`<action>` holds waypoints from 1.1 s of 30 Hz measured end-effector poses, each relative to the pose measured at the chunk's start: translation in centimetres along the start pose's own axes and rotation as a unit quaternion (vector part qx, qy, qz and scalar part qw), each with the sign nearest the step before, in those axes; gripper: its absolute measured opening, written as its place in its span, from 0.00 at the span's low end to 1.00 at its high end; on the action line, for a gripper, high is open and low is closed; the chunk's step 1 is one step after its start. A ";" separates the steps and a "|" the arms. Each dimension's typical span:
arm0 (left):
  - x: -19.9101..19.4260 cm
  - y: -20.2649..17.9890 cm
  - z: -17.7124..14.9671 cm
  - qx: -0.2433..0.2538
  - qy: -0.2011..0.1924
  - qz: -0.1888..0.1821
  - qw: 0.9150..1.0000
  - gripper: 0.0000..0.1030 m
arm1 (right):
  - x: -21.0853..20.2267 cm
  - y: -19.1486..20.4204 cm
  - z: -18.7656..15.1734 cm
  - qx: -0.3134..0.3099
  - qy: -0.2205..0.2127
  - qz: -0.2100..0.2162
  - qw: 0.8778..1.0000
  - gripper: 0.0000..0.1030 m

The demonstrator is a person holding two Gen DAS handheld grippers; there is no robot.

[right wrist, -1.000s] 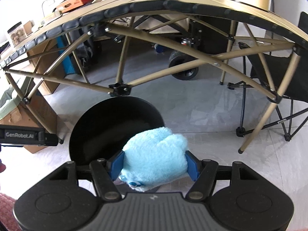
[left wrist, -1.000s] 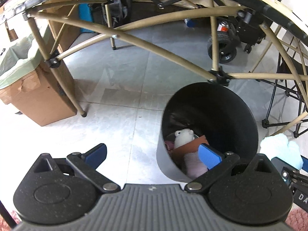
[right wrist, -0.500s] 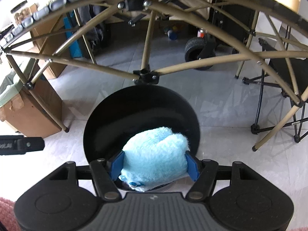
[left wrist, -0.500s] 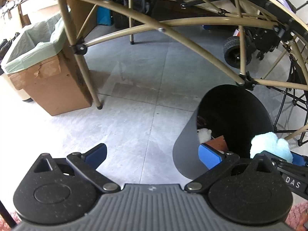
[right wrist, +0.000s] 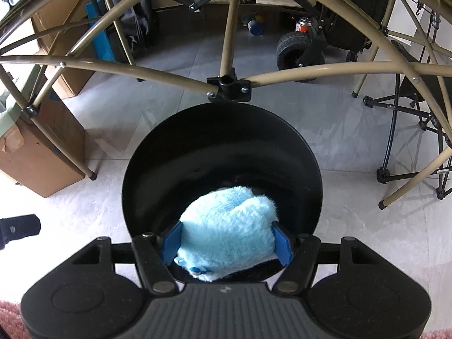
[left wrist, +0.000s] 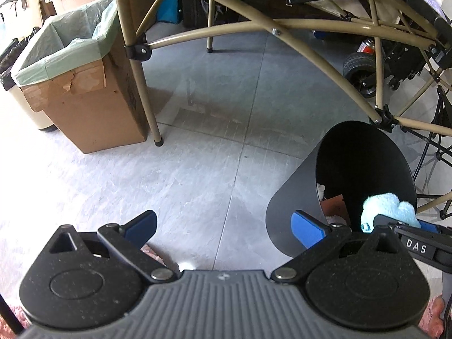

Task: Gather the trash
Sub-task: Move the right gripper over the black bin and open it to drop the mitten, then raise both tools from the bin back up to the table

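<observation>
Fluffy blue plush (right wrist: 228, 226) clamped crosswise in right hand-held gripper (right wrist: 227, 244) above bin (right wrist: 141, 169).

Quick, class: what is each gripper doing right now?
Left gripper: open, holding nothing.
Right gripper: shut on the blue plush toy, over the black bin.

Place: you are in a storage-like room of a home or garage.
Floor: grey tiles (left wrist: 214, 130).
Clutter: a bag-lined cardboard box (left wrist: 84, 113), folding-table legs (right wrist: 226, 42), a wheeled cart (right wrist: 299, 48), a camping chair (right wrist: 409, 107), a black bin (right wrist: 220, 147).
</observation>
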State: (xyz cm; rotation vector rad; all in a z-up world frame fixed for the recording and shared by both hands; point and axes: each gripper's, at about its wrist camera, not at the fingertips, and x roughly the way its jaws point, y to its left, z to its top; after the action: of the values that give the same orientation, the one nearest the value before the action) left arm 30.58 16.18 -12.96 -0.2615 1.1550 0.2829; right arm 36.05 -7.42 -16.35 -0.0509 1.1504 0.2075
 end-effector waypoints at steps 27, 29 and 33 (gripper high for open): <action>0.4 0.2 -0.3 0.000 0.010 0.001 1.000 1.00 | 0.5 0.3 0.7 0.004 -0.010 0.005 1.000 1.00; 0.4 0.2 -0.3 0.000 0.010 0.001 1.000 1.00 | 0.6 0.4 0.6 0.002 -0.011 0.006 1.000 1.00; 0.4 0.2 -0.4 0.000 0.009 0.001 1.000 1.00 | 0.5 0.5 0.6 -0.001 -0.012 0.006 1.000 1.00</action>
State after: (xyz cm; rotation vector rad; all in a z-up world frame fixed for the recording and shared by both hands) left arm 30.37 16.25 -13.52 -0.2629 1.1736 0.2825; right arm 36.68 -6.74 -16.56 -0.0431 1.1262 0.2184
